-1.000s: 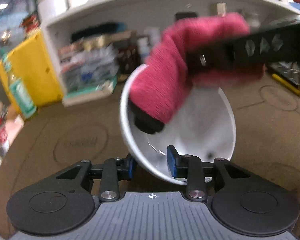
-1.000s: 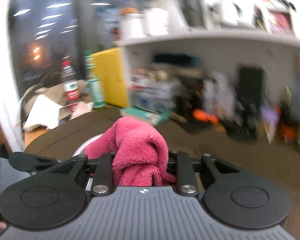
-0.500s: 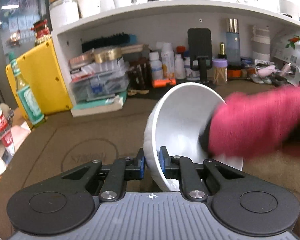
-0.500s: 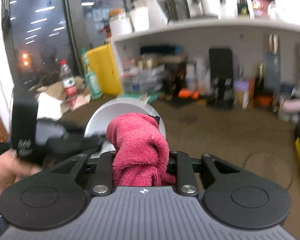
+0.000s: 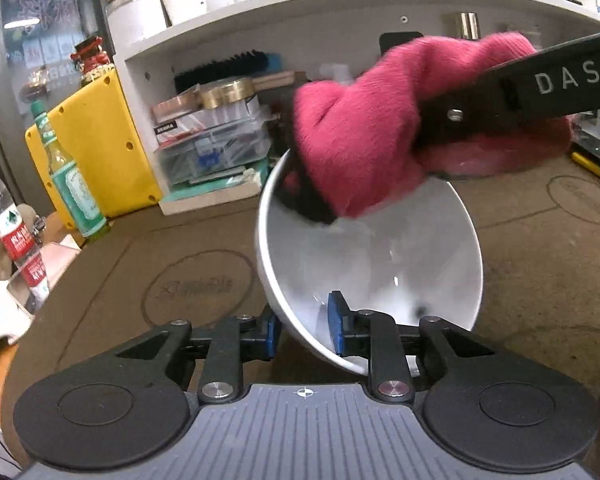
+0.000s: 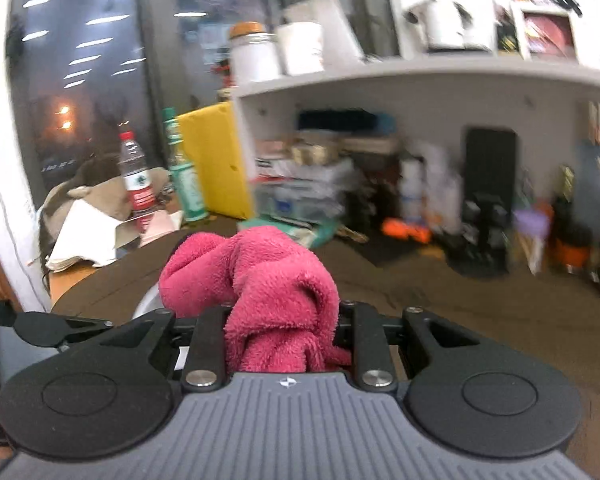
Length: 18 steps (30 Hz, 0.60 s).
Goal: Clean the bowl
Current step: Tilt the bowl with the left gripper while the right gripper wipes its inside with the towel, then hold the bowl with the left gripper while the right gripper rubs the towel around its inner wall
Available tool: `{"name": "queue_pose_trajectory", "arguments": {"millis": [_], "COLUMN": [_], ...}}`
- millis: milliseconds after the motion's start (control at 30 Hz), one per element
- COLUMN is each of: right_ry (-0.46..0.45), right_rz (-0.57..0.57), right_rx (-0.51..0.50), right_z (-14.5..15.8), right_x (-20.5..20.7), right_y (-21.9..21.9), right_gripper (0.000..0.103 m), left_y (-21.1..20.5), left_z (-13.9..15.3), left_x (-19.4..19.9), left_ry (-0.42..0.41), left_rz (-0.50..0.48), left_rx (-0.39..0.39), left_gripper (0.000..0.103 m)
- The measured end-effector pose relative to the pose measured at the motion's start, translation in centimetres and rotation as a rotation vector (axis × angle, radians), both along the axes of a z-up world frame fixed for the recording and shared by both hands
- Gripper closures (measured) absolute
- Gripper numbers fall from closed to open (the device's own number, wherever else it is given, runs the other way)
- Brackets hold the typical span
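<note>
With your left hand-held gripper (image 5: 304, 332) easing open astride the white bowl (image 5: 380, 264) rim, your right hand-held gripper (image 6: 284, 336) pinches the pink cloth (image 5: 364, 128) mid-wipe just ahead; next, sweep deeper inside.

A white shelf (image 5: 340, 12) crowded with jars stands behind a brown table (image 5: 180, 248), beside a dark window (image 6: 80, 80) reflecting ceiling lights.

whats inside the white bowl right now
Inside the tilted white bowl: the bunched pink fleece cloth at its upper rim, a blue pad of the left hand-held gripper, and a small dark speck. The cloth hides the upper wall.
</note>
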State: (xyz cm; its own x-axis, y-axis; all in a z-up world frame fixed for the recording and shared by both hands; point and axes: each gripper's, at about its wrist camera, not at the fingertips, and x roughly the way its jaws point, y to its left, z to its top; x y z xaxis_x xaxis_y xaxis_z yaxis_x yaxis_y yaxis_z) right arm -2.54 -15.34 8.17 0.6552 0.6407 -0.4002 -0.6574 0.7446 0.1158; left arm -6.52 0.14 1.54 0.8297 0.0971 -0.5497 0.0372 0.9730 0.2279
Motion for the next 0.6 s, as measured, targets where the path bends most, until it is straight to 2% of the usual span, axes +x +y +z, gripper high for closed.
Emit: {"name": "queue_pose_trajectory", "arguments": {"millis": [67, 167, 200, 300, 433, 533, 600], "right_ry": [-0.005, 0.002, 0.006, 0.022, 0.03, 0.0, -0.058], "right_rz": [0.006, -0.016, -0.028, -0.059, -0.087, -0.09, -0.081], "right_rx": [-0.014, 0.0, 0.011, 0.048, 0.058, 0.012, -0.052], "right_z": [0.1, 0.2, 0.3, 0.4, 0.2, 0.0, 0.2], "right_x": [-0.1, -0.3, -0.4, -0.8, -2.0, -3.1, -4.2], "right_y": [0.5, -0.1, -0.5, -2.1, -4.3, -4.9, -4.8], "right_gripper": [0.078, 0.078, 0.078, 0.078, 0.078, 0.078, 0.078], "left_y": [0.5, 0.8, 0.8, 0.9, 1.4, 1.0, 0.8], "left_z": [1.7, 3.6, 3.3, 2.6, 1.7, 1.3, 1.2], "left_x": [0.9, 2.2, 2.4, 2.9, 0.7, -0.8, -1.6], "left_ry": [-0.045, -0.072, -0.061, -0.029, -0.031, -0.044, -0.054], "left_rz": [0.018, 0.028, 0.027, 0.025, 0.031, 0.04, 0.044], "left_rx": [0.02, 0.071, 0.098, 0.172, 0.182, 0.169, 0.156], "left_gripper": [0.09, 0.094, 0.098, 0.098, 0.096, 0.095, 0.095]}}
